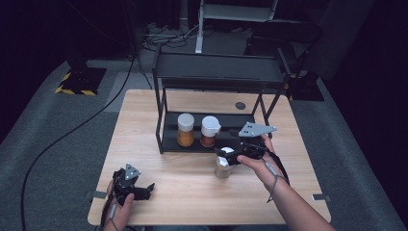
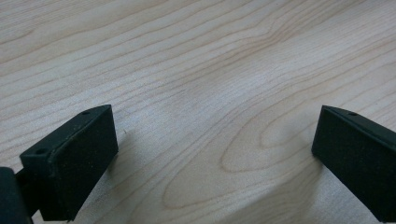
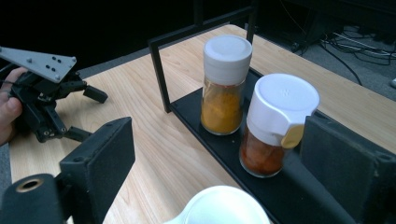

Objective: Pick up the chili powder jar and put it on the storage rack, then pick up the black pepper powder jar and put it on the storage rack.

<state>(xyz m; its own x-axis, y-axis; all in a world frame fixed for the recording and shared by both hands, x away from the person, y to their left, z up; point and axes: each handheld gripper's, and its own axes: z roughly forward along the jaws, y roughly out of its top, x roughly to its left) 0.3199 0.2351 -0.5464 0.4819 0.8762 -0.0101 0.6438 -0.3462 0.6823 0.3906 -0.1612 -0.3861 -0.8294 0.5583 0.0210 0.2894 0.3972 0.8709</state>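
Third spice jar on its way to the rack shelf.
Your right gripper straddles the white-capped jar standing on the table just before the rack, jaws apart, not pinching; close, lift, set beside the red-spice jar. Left gripper rests unclenched, empty.
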